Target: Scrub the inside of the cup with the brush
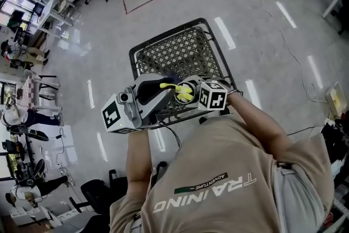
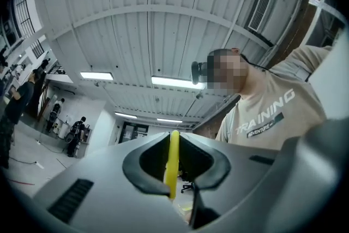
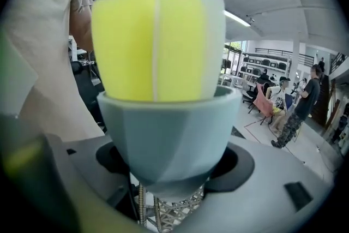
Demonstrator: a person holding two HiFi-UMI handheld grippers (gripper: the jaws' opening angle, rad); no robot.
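Scrubbing looks under way rather than finished: the brush (image 3: pixel 155 41) has its yellow sponge head sitting in the mouth of the cup (image 3: pixel 166 133), filling it. How deep it reaches cannot be seen, so the strokes inside are probably still to do. The left gripper (image 2: pixel 173 144) has its fingers clenched on the brush's thin yellow handle. The right gripper (image 3: pixel 172 166) has its fingers spread to the cup's width, clamping its lower wall from both sides. Both things are held in the air over the near edge of the wire rack (image 1: pixel 180 52).
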